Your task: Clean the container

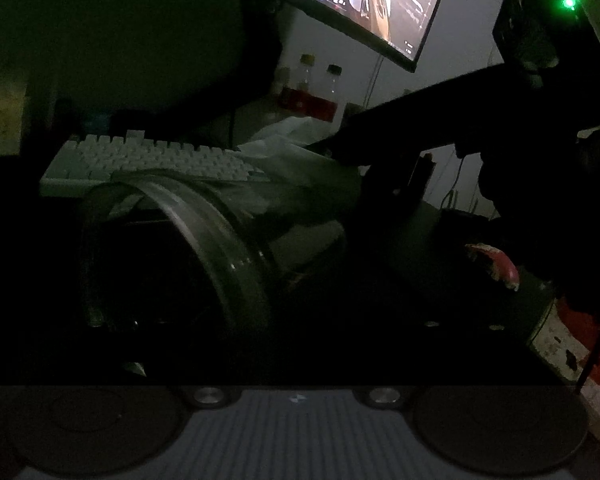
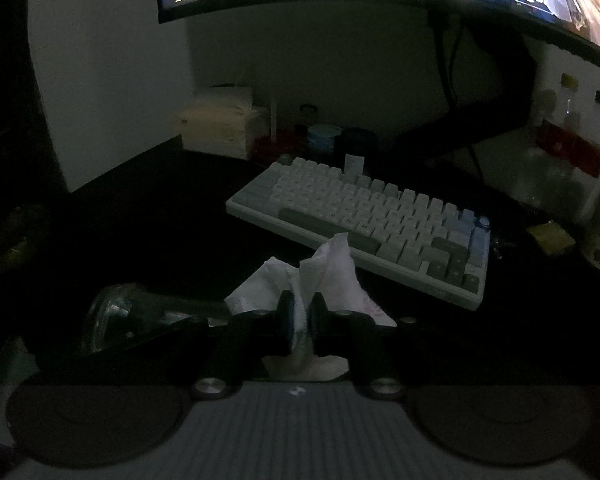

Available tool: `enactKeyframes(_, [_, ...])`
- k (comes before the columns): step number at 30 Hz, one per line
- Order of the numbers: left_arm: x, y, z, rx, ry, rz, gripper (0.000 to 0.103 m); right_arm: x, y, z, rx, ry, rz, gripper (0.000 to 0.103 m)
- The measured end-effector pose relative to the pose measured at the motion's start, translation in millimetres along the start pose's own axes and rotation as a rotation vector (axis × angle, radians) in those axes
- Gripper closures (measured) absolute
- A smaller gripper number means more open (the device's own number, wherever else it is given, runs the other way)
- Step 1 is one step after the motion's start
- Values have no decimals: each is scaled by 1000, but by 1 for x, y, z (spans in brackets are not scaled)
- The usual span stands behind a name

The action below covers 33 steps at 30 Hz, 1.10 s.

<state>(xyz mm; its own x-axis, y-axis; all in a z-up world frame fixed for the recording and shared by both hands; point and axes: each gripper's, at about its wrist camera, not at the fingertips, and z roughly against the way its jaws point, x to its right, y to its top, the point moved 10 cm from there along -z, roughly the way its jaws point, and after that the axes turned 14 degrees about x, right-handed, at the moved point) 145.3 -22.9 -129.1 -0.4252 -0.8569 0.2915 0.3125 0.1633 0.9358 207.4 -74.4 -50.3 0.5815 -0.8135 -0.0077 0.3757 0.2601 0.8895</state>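
My right gripper [image 2: 302, 320] has its jaws pinching a crumpled white tissue [image 2: 332, 276], held above the dark table [image 2: 160, 216] just in front of the white keyboard [image 2: 364, 216]. The clear glass jar [image 1: 172, 256] lies on its side close before my left gripper, its open mouth towards me. I cannot tell how the left jaws stand in this gloom; the tissue [image 1: 300, 168] reaches the jar's far end.

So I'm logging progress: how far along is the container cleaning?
Early. Done: the right gripper has pinched a white tissue. In hand: the clear container sits close before the left camera, apparently held, with the tissue at it. Left: wiping inside; too dark to judge cleanliness.
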Motion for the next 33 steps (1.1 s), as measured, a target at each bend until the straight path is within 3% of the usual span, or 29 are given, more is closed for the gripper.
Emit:
enactKeyframes(10, [-2, 1, 1, 9, -12, 26, 18, -4, 0, 3, 8, -2, 18, 90])
enactKeyframes(20, [0, 0, 1, 5, -3, 7, 17, -29, 1, 13, 2, 119, -4, 90])
enactKeyframes(28, [1, -1, 1, 0, 3, 3, 12, 9, -1, 3, -13, -14, -10, 90])
enactKeyframes(31, [2, -1, 1, -3, 5, -3, 10, 7, -1, 4, -5, -19, -7, 90])
enactKeyframes(33, [2, -1, 1, -2, 8, -6, 10, -2, 1, 6, 5, 21, -10, 90])
